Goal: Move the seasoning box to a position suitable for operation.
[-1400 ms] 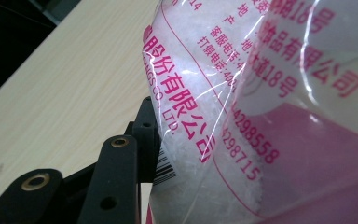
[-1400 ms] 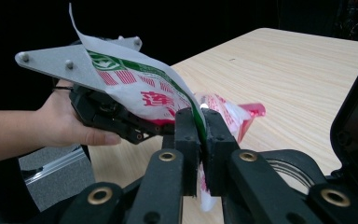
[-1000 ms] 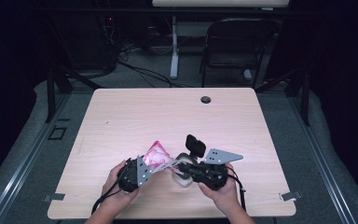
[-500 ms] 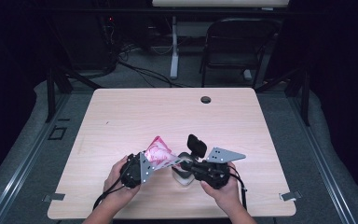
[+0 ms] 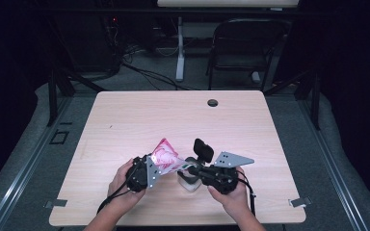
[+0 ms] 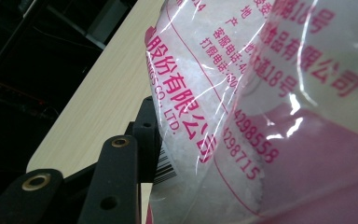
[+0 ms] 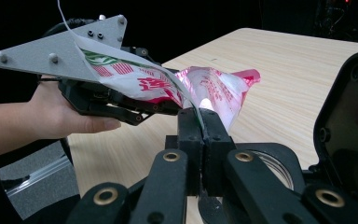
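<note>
In the left gripper view the clear plastic bag printed in pink and red (image 6: 242,107), holding white grains, presses so close to the lens that its edges are cut off and one black jaw is covered. The left gripper (image 5: 155,167) is clamped on the bag's body, as the right gripper view shows, though the contact itself is hard to make out. Below the right gripper (image 7: 201,122) a round clear container (image 7: 272,165) is mostly hidden behind the jaws; from above it shows as a pale shape (image 5: 189,182) on the light wooden table (image 5: 250,125).

The right gripper is clenched on a thin edge of the bag, jaws pressed together. Both hands sit low near the table's front edge, grippers angled toward each other, the bag stretched between them above the table. The left hand (image 7: 70,112) wraps its gripper from beneath.
</note>
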Tool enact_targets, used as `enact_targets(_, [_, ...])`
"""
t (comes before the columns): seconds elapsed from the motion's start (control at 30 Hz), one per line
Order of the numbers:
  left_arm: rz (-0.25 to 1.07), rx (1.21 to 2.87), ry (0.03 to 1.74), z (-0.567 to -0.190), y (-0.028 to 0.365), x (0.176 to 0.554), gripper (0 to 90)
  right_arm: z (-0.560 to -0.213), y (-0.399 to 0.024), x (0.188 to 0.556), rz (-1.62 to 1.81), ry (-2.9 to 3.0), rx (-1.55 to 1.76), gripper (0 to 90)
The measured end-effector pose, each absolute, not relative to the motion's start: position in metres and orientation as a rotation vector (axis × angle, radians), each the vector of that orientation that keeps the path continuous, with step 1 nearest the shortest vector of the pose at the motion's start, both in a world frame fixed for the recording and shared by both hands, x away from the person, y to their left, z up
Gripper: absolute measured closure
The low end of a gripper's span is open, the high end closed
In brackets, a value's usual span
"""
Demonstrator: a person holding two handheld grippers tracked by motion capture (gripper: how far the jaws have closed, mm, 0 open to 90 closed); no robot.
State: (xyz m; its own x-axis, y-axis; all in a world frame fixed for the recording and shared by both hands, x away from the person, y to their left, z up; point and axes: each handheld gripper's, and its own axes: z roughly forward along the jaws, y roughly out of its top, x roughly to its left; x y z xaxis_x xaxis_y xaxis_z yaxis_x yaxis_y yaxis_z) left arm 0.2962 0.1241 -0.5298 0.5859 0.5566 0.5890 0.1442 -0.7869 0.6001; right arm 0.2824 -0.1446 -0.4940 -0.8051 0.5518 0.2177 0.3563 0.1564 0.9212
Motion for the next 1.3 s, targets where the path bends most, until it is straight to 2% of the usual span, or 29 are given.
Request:
enact_targets(0.9, [1.221, 2.376, 0.378, -0.5219, 0.1226, 0.3016, 62.4, -0.4965, -0.1479, 0.2843, 1.684, 2.255, 0.916, 89.2])
enact_targets(1.3, [1.294, 2.339, 0.315, -0.5244, 0.121, 0.3042, 62.5, -0.4972, -0.1497, 0.2849, 1.672, 2.259, 0.919, 89.1])
